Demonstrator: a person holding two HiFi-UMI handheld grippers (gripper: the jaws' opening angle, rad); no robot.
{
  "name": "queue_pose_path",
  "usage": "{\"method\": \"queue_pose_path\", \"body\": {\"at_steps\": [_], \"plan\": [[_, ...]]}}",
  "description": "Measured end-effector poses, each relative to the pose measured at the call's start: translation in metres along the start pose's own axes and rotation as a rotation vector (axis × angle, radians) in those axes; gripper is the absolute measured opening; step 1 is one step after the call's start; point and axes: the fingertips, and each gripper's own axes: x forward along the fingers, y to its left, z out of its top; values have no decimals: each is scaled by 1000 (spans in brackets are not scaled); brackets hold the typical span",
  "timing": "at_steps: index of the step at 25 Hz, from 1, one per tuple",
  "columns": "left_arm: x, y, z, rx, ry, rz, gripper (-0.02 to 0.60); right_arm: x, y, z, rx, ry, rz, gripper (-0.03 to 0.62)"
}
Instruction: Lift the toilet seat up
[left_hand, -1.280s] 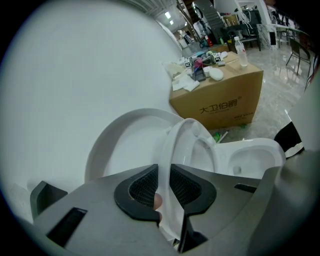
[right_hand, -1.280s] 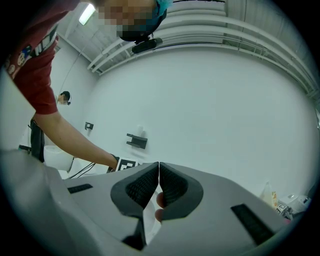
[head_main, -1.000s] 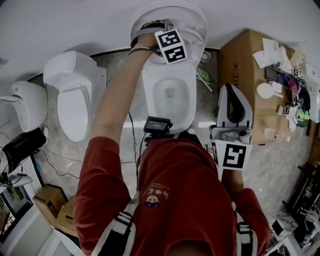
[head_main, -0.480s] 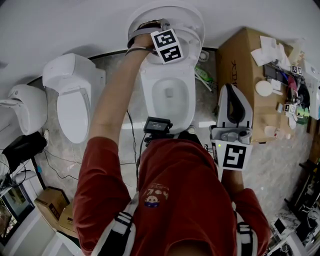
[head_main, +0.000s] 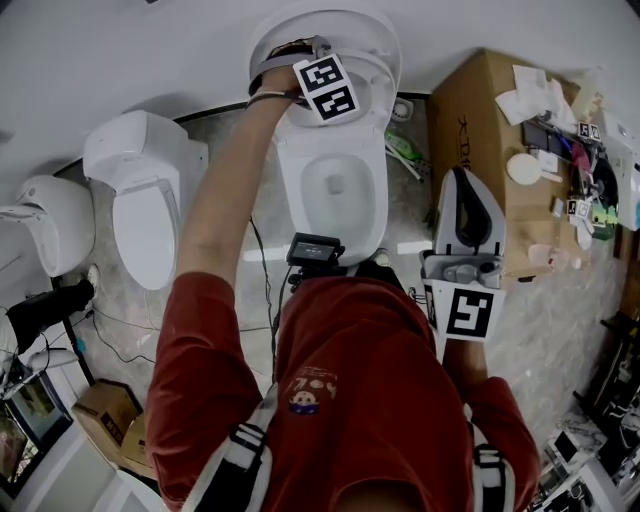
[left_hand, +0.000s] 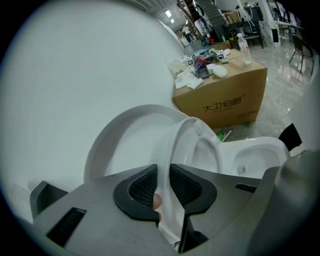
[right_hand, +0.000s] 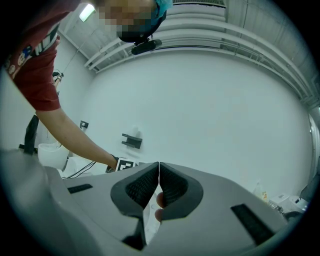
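**A:** Start with the big thing. Where does the seat stand on the toilet (head_main: 375, 215)?

**B:** It is raised off the bowl's rim and hinged at the bowl's back edge. The lid (left_hand: 117, 145) stands upright behind it, and the toilet seat (left_hand: 192, 132) rises just in front of that lid. I cannot tell whether the two touch.

**A:** How do you judge it will handle?

**B:** It looks like stiff, glossy moulded plastic, so I expect it to be light but slippery. It should swing on its hinge without bending, and if the grip slips it may drop back onto the rim with a bang.

**A:** Where is the best place to hold it?

**B:** At the free front end of the ring, farthest from the hinge, pinching across its thin edge. The left gripper (left_hand: 163, 172) is there now, with both ribbed pads pressed on the ring's edge.

**A:** Which way does it point?

**B:** Its long axis runs from the hinge up to the free end. That end points upward, and the ring's opening faces out over the bowl.

**A:** And the right gripper (right_hand: 158, 172)?

**B:** It is held back by the person's side, pointing at the wall. Its jaws are together with nothing in them.
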Motion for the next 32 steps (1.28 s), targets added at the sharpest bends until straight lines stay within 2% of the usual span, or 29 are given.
{"method": "queue_pose_path", "body": {"at_steps": [8, 13, 17, 20, 23, 32], "plan": [[0, 1, 0, -34, -6, -11, 86, -13, -6, 2, -4, 1, -32, 14], [-4, -1, 0, 19, -22, 27, 89, -23, -7, 3, 0, 4, -39, 14], [-6, -3, 0, 33, -26, 47, 91, -26, -7, 3, 3, -2, -38, 14], [-8, -9, 1, 50, -33, 46, 151, -29, -8, 3, 8, -3, -37, 14], [-13, -13, 1, 48, -39, 58, 170, -33, -9, 4, 9, -9, -32, 14], [-38, -24, 6, 44, -60, 104, 181, -45, -12, 4, 22, -33, -15, 14]]}}
